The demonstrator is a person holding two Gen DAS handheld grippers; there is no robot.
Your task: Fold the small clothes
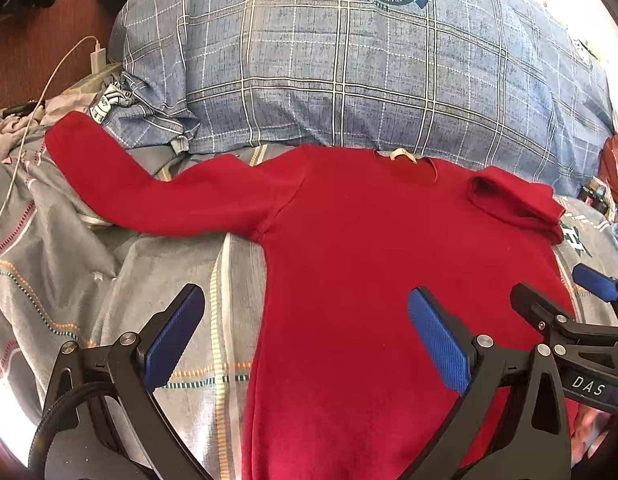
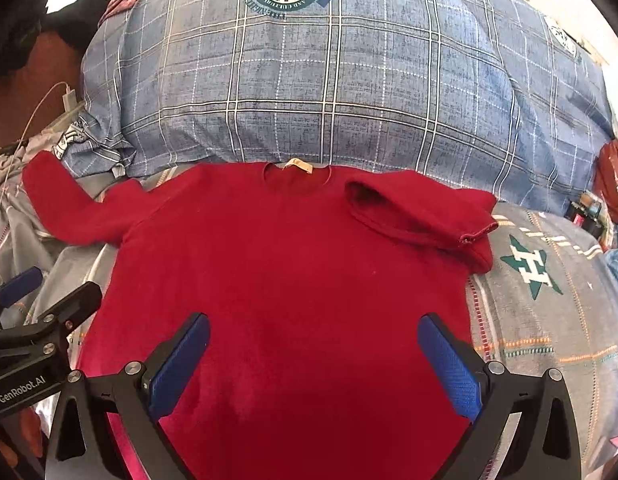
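A small red long-sleeved sweater (image 1: 369, 264) lies flat on the bed, collar away from me; it also shows in the right wrist view (image 2: 277, 264). Its left sleeve (image 1: 149, 188) stretches out to the left. Its right sleeve (image 2: 421, 212) is folded over the shoulder. My left gripper (image 1: 305, 320) is open and empty above the sweater's left side edge. My right gripper (image 2: 315, 344) is open and empty above the sweater's lower middle. Each gripper shows at the edge of the other's view: the right one (image 1: 557, 300) and the left one (image 2: 49, 292).
A big blue plaid duvet (image 2: 349, 92) is heaped behind the collar. The grey patterned sheet (image 1: 109, 280) is wrinkled at the left. A white charger and cable (image 1: 97, 56) lie at far left. Red bag and small items (image 2: 613, 176) sit at far right.
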